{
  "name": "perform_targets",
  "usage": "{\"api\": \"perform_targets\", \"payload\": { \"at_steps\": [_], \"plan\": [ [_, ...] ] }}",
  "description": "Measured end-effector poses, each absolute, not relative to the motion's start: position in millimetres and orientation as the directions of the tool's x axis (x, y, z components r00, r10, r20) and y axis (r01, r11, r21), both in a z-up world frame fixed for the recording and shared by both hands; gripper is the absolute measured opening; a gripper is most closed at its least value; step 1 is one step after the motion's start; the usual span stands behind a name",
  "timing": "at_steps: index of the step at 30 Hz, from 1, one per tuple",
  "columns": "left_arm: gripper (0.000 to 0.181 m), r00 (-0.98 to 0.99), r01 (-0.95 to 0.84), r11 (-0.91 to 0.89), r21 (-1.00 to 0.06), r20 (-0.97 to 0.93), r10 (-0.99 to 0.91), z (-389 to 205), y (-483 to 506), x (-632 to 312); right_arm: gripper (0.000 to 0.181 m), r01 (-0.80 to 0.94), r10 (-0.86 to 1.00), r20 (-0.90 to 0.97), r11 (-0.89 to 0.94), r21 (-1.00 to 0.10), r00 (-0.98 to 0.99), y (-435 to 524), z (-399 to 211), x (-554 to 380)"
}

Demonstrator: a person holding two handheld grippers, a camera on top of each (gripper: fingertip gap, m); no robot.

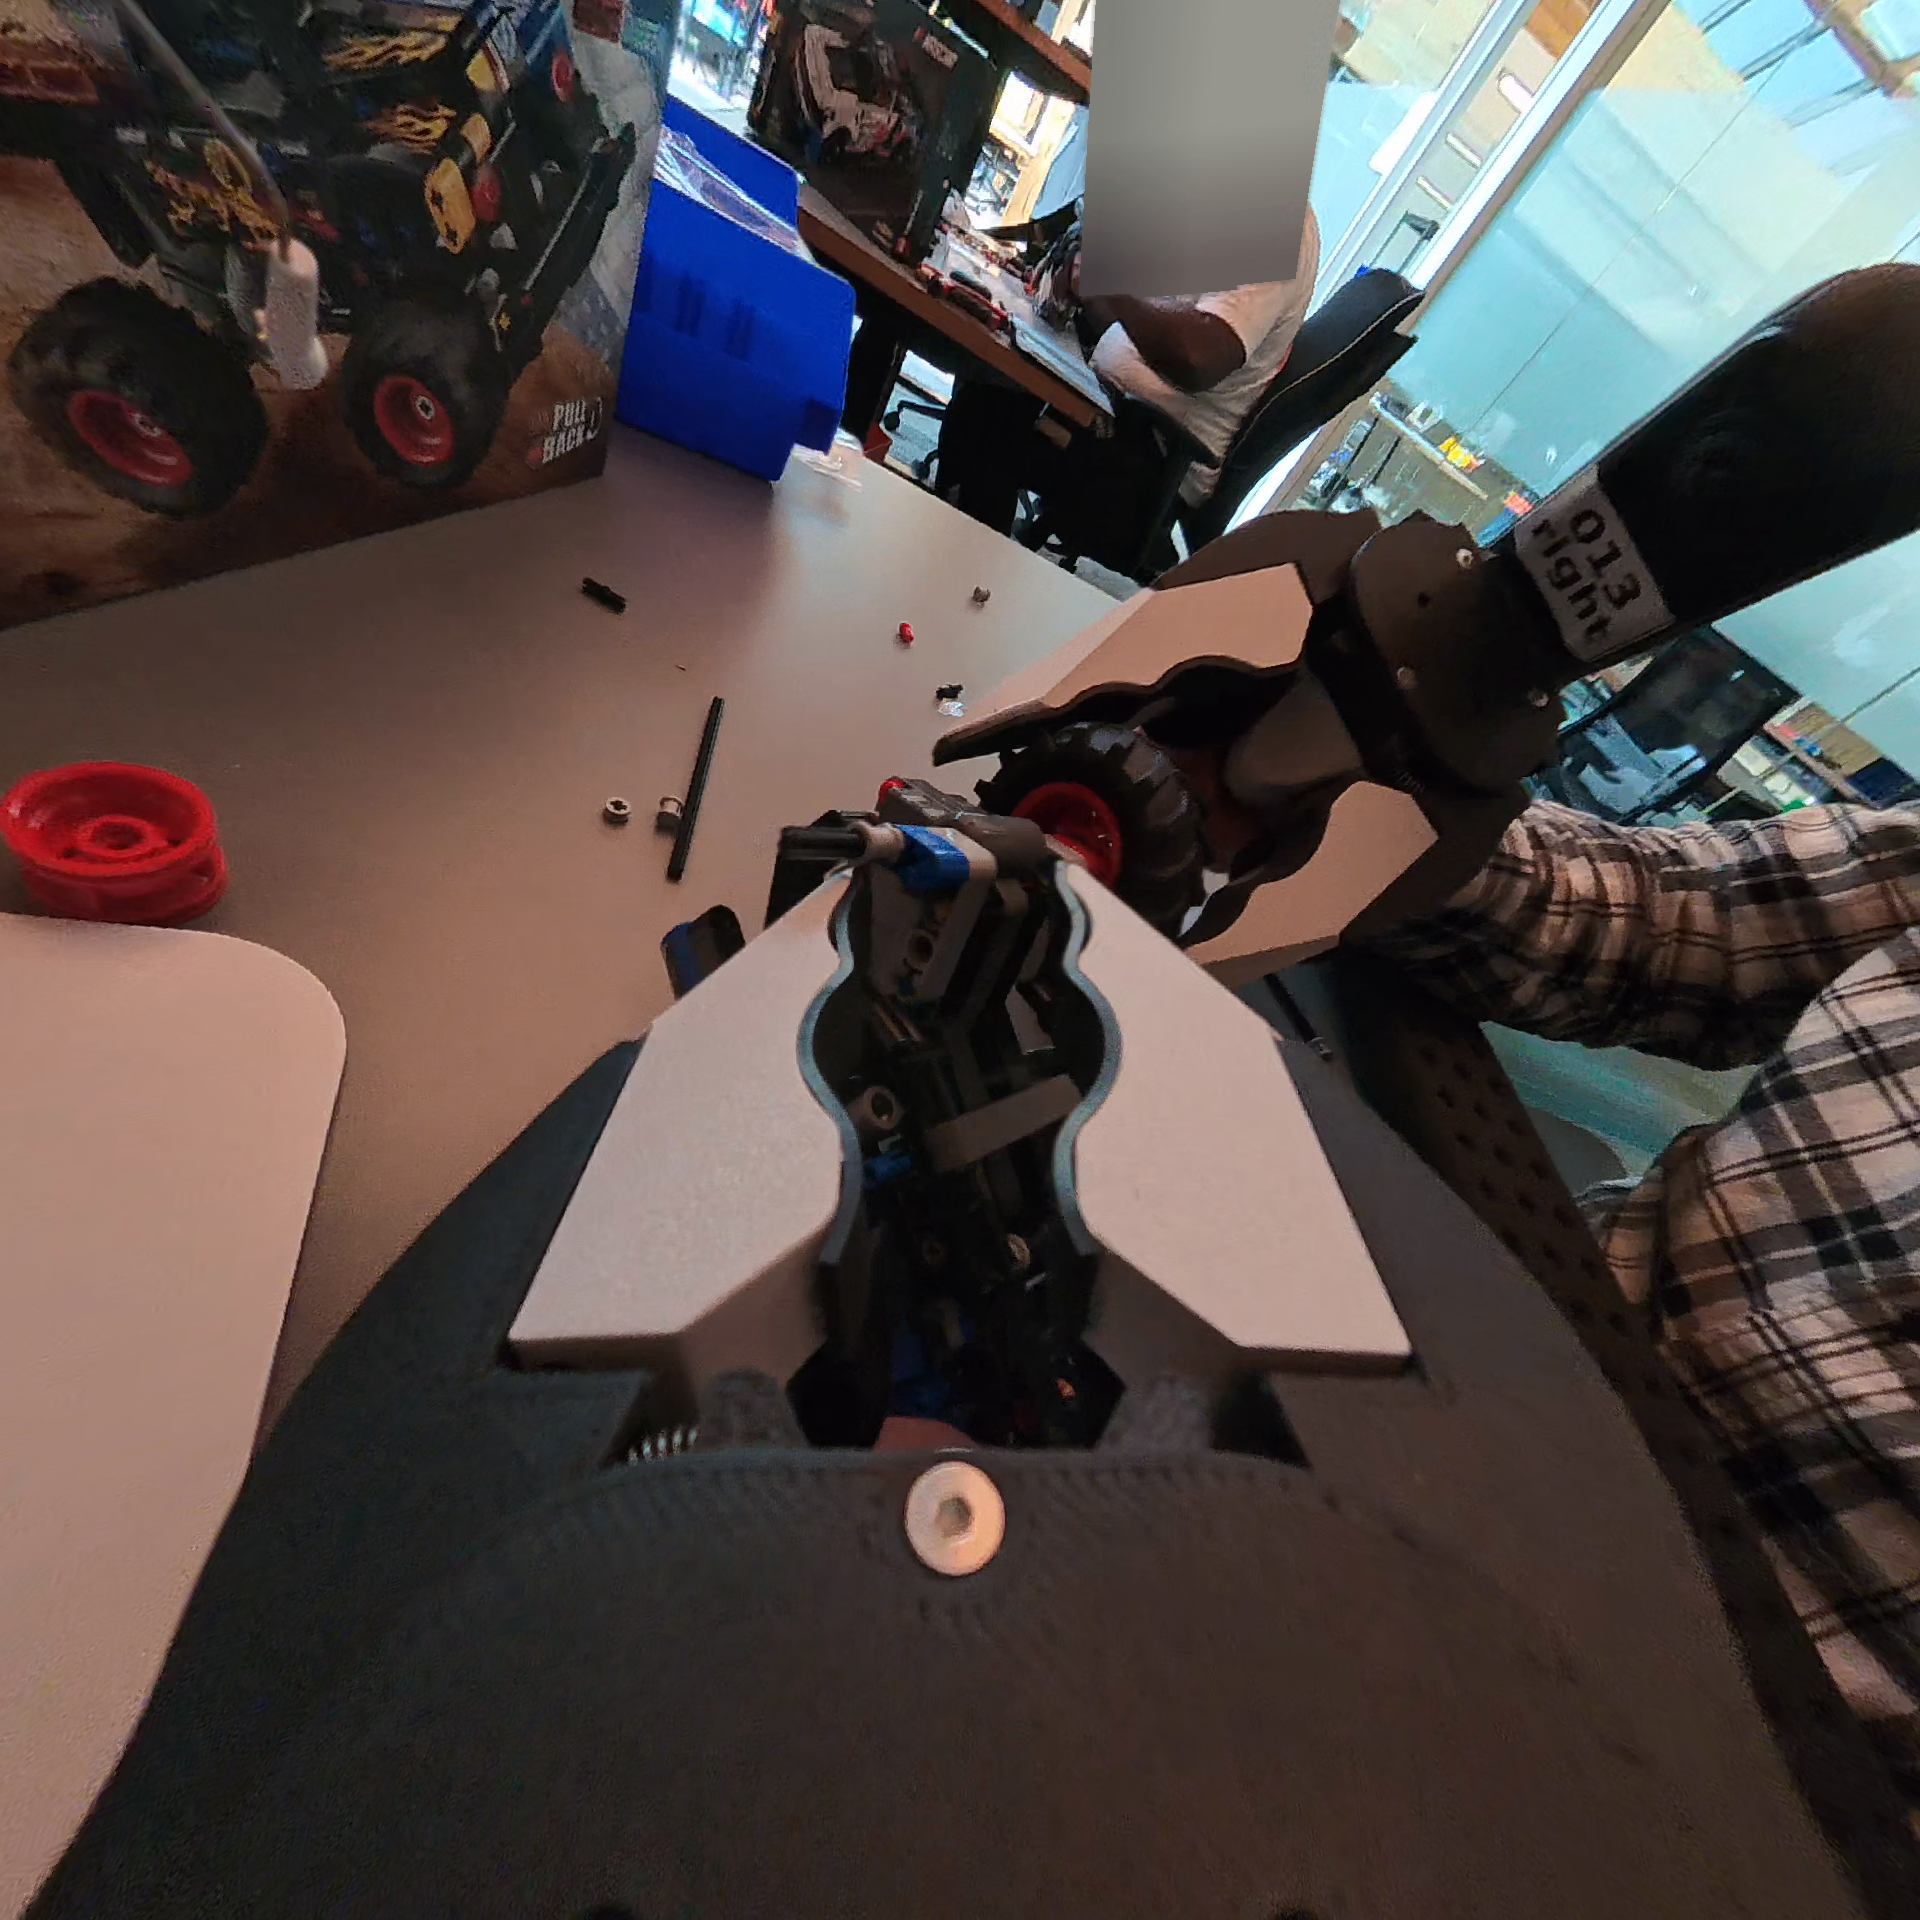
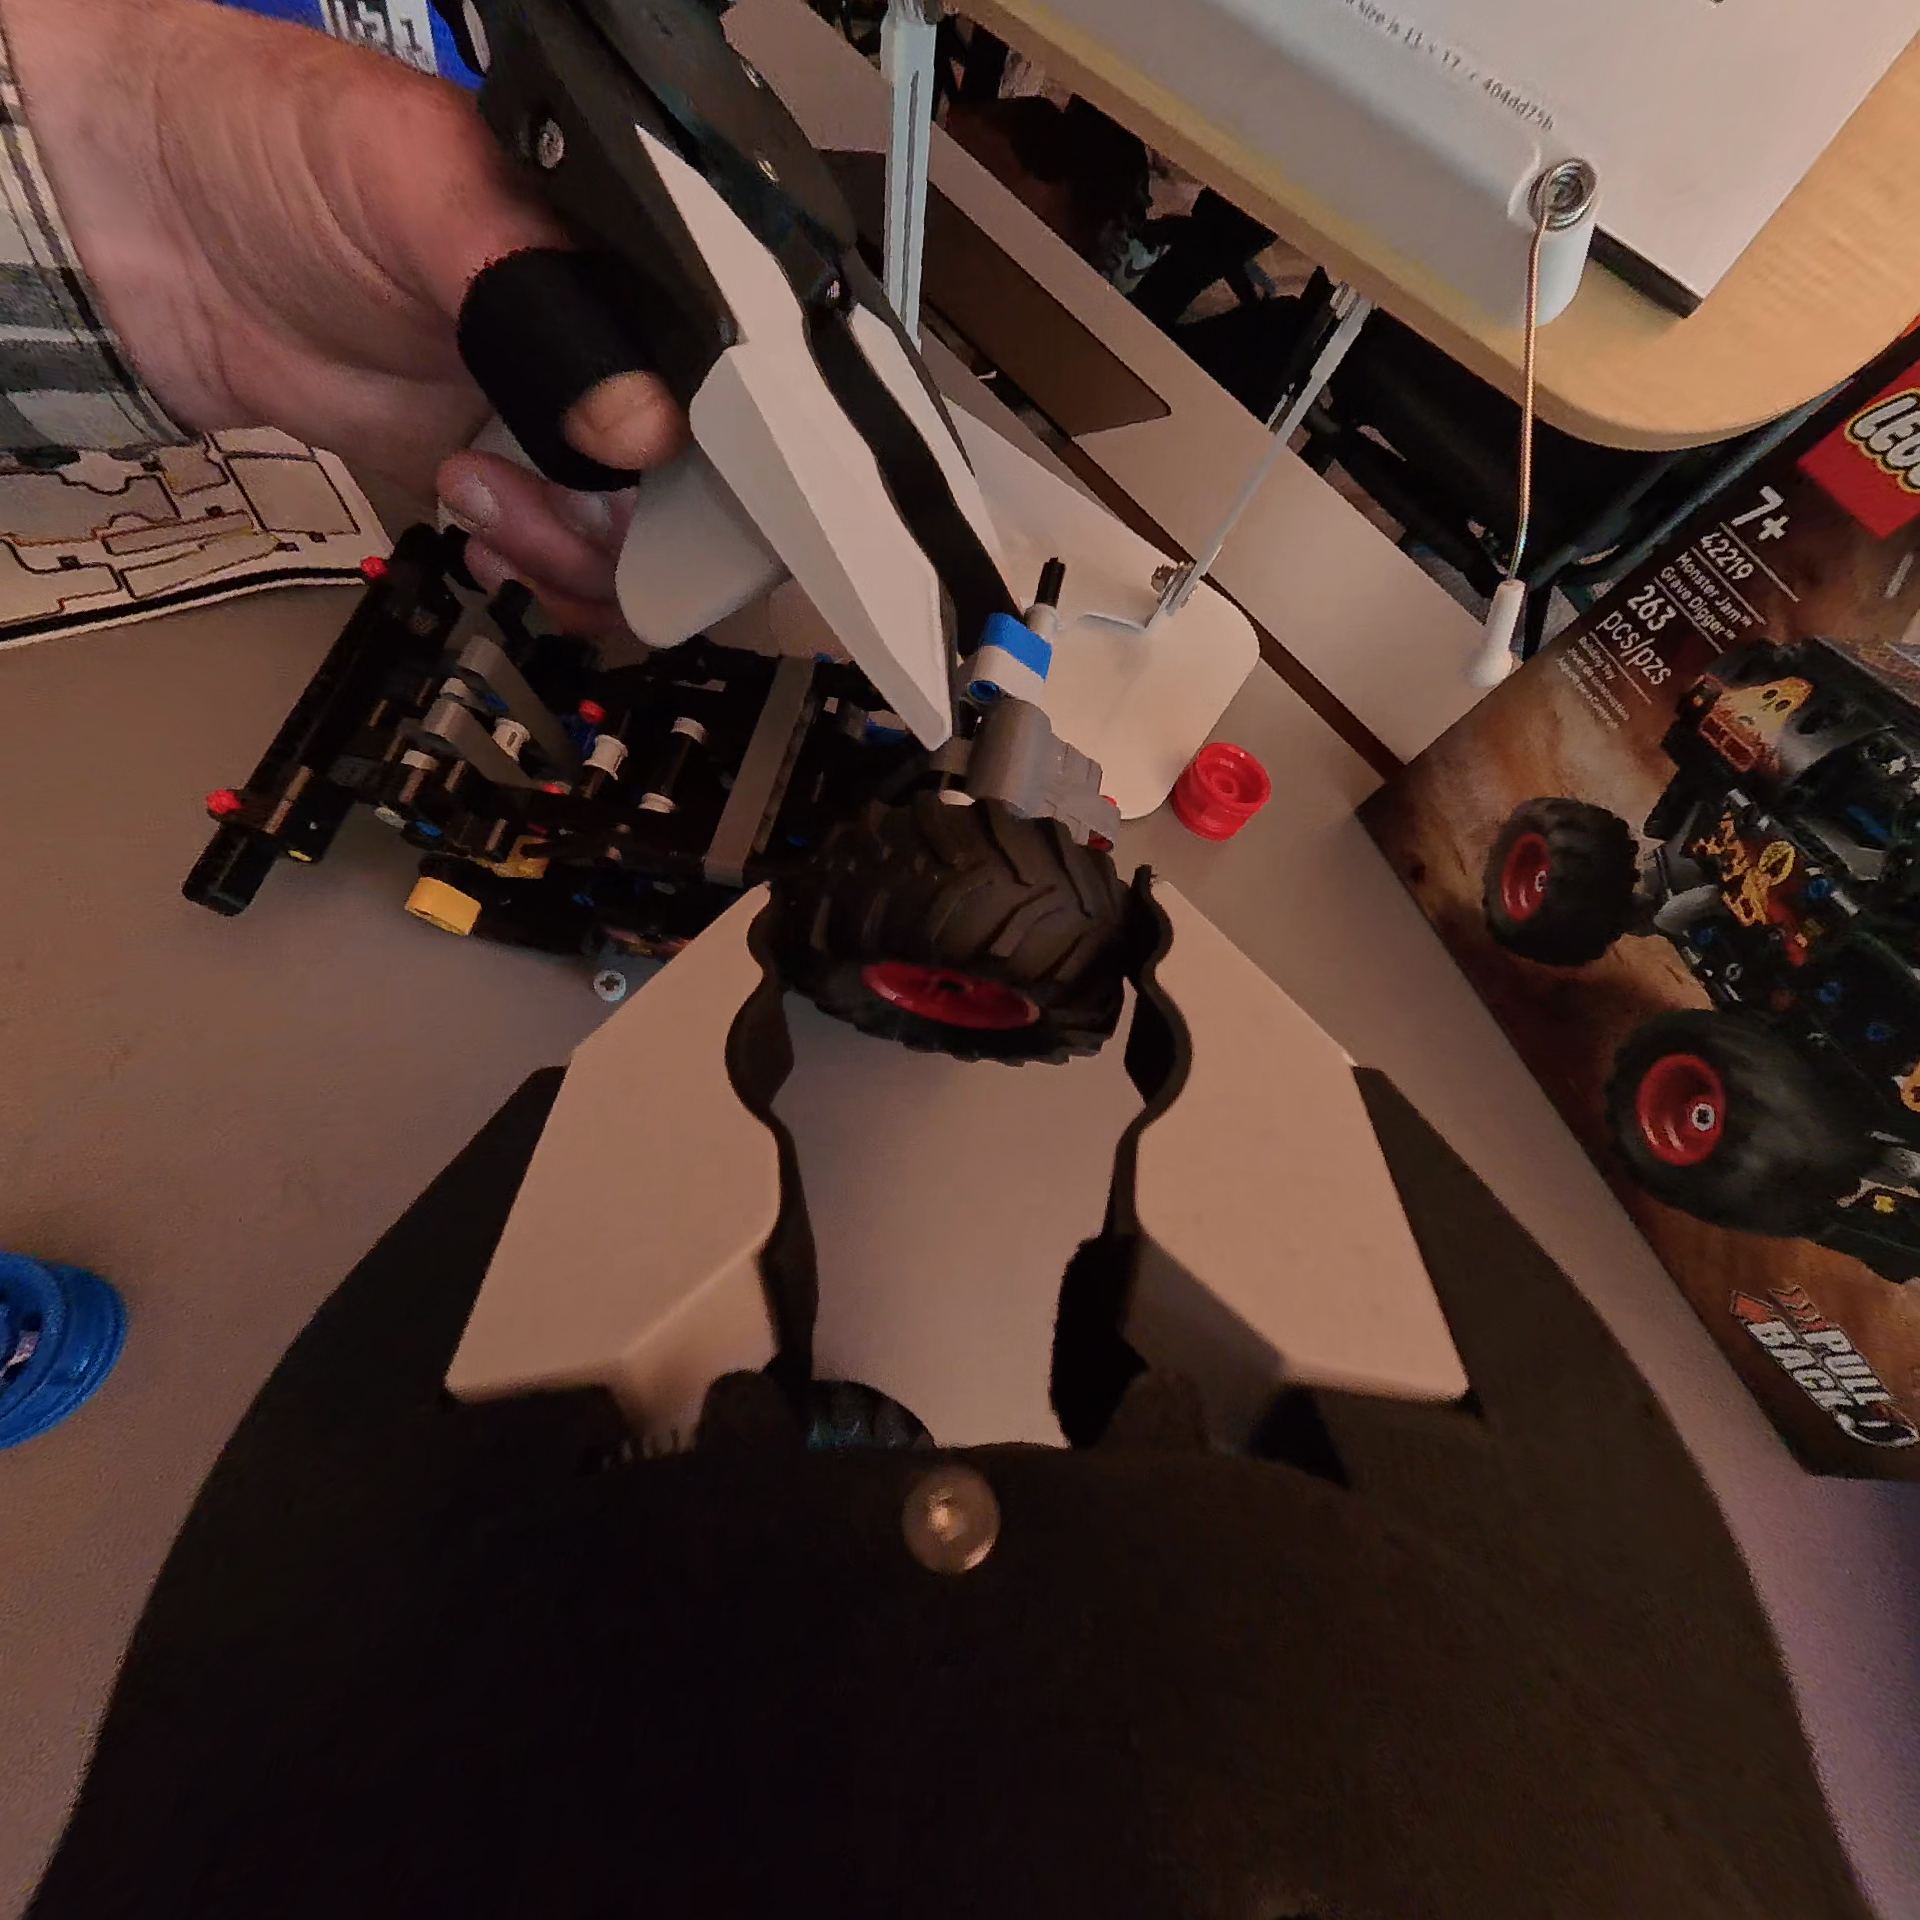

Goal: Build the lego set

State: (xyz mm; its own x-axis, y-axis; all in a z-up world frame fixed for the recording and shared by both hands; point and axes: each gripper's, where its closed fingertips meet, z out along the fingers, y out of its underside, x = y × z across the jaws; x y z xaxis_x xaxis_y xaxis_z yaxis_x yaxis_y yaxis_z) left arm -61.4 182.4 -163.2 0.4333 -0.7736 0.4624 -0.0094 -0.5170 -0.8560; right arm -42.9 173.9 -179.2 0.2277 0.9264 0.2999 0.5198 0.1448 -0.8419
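Left gripper clamped on chassis, long axis along its fingers; tyred wheel at chassis end, dead ahead between wide-spread right gripper fingertips; contact unclear.

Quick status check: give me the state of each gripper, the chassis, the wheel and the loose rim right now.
Left gripper: shut on chassis.
Right gripper: open around the wheel, fingers at its sides.
Chassis: partly built, front end held, rest on the table.
Wheel: tyre on its red rim, at the chassis front.
Loose rim: bare, no tyre, on the table.
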Motion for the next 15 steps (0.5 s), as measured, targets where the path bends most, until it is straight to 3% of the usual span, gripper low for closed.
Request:
{"api": "perform_targets", "payload": {
  "at_steps": [6, 12, 15],
  "plan": [
    [0.035, 0.422, 0.005, -0.540, -0.842, 0.492, -0.762, -161.7, 181.6, -63.0, 0.063, 0.518, 0.911, 0.335, 0.171, -0.838, 0.240, 173.6, -178.0, -44.9],
    [0.026, 0.481, -0.004, -0.561, -0.828, 0.490, -0.727, -167.3, 188.6, -65.9, 0.063, 0.517, 0.904, 0.349, 0.181, -0.837, 0.249, 177.1, -179.1, -45.3],
    [0.050, 0.524, -0.061, -0.563, -0.824, 0.454, -0.721, -167.5, 186.3, -77.4, 0.063, 0.471, 0.942, 0.234, 0.098, -0.877, 0.240, 173.1, -179.5, -46.6]
  ]
}}
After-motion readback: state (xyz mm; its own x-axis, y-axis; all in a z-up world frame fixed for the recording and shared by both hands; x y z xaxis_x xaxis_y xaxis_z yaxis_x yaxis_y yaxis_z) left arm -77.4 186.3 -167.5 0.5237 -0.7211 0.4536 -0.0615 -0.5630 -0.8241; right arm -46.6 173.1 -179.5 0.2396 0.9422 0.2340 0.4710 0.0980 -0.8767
